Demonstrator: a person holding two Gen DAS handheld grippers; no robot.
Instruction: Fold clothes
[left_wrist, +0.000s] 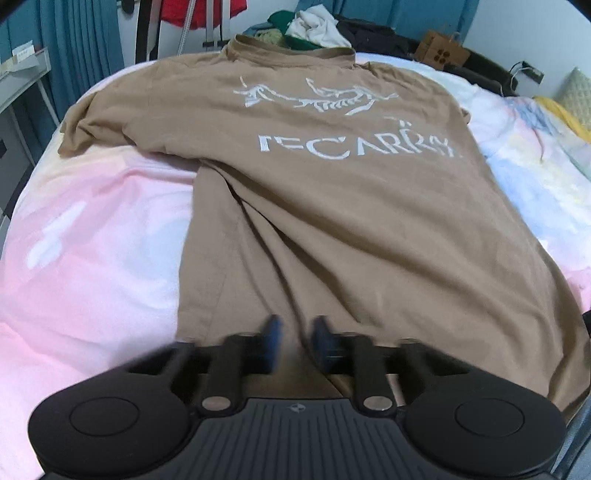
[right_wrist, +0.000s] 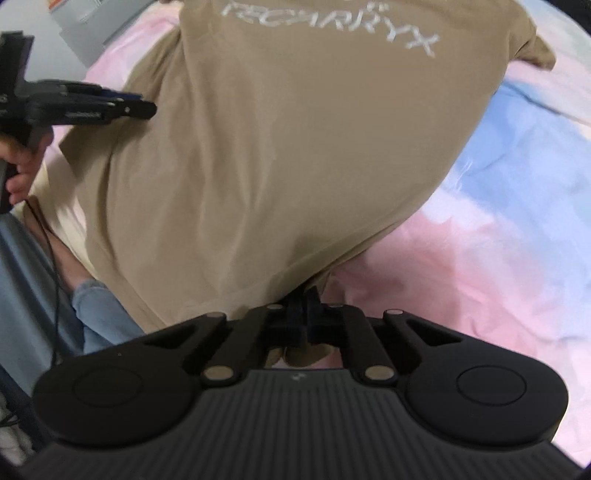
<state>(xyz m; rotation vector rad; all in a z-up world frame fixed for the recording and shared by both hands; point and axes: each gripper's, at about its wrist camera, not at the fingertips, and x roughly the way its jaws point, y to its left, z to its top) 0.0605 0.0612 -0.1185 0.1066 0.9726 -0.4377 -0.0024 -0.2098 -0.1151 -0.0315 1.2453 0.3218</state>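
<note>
A tan T-shirt (left_wrist: 332, 206) lies spread on a bed (left_wrist: 92, 240) covered in a pink, white and pale blue sheet, its collar at the far end and its hem nearest the camera. White lettering and a skeletal animal print (left_wrist: 314, 98) show on the fabric, and one sleeve bunches out to the left. The left claw (left_wrist: 297, 338) hovers over the near hem, blurred, its blue-padded fingers (left_wrist: 273, 332) parted with cloth visible in the gap. Beyond the collar sits a heap of clothes (left_wrist: 314, 26); teal curtains (left_wrist: 85, 40) hang far left.

Bare bedsheet (left_wrist: 92, 240) left of shirt (left_wrist: 332, 221)
</note>
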